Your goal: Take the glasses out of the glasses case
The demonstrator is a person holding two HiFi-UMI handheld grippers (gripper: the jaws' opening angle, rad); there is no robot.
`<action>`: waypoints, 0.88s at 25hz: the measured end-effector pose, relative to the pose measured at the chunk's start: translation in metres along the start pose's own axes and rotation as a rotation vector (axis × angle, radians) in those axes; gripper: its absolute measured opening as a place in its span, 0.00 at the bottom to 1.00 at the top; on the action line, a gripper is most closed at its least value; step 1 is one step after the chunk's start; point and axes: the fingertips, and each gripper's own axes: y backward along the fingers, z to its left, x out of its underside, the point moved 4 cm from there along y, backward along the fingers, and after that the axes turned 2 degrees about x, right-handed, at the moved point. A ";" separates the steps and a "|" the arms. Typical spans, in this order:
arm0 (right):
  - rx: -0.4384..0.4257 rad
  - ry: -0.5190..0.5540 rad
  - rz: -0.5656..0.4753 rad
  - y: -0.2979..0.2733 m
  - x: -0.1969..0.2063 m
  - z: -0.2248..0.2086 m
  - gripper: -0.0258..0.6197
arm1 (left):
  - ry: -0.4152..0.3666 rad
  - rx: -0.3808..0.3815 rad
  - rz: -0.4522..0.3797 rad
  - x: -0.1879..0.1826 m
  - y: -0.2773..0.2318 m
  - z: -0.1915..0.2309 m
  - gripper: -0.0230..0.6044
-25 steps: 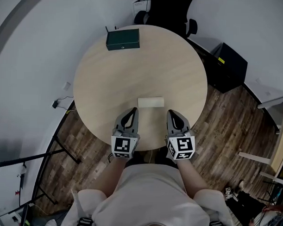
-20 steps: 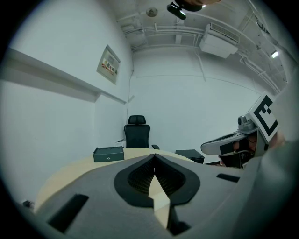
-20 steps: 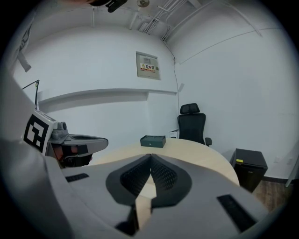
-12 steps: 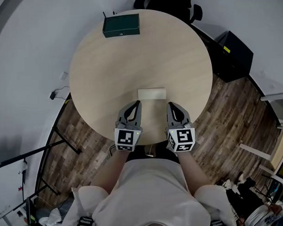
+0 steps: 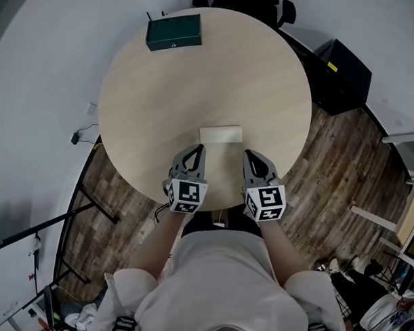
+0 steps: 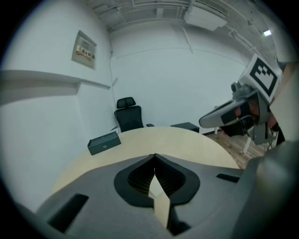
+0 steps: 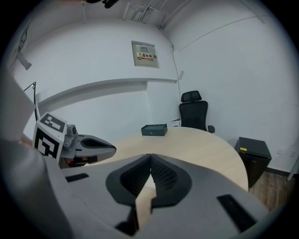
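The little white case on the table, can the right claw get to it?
Probably yes: the right claw is close beside the case, with only bare table between them. Its jaws are shut, so it must open first.

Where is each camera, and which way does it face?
Head view: on the person's head, looking steeply down at the round table, pale case, left tool, right tool, forearms and chest.
Left gripper view: on the left tool, facing across the table; shows its shut jaws and the right tool.
Right gripper view: on the right tool, facing likewise; shows its shut jaws, the left tool.
All three share the green box.
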 end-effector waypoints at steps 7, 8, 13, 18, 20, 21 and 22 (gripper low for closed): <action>-0.011 -0.012 0.020 -0.003 0.004 -0.003 0.06 | -0.315 0.090 0.138 0.024 -0.030 -0.017 0.05; -0.014 -0.014 0.023 -0.003 0.005 -0.003 0.06 | -0.356 0.108 0.159 0.027 -0.035 -0.020 0.05; -0.028 -0.023 0.034 -0.002 0.010 -0.005 0.06 | -0.492 0.177 0.278 0.050 -0.056 -0.031 0.05; -0.036 -0.024 0.045 -0.006 0.010 -0.005 0.06 | -0.612 0.206 0.386 0.077 -0.078 -0.029 0.05; -0.037 -0.025 0.047 -0.008 0.011 -0.007 0.06 | -0.693 0.212 0.418 0.085 -0.086 -0.030 0.05; -0.037 -0.022 0.049 -0.008 0.011 -0.008 0.06 | -0.738 0.216 0.429 0.088 -0.089 -0.031 0.05; -0.036 -0.015 0.051 -0.009 0.011 -0.009 0.06 | -0.779 0.221 0.437 0.092 -0.092 -0.032 0.05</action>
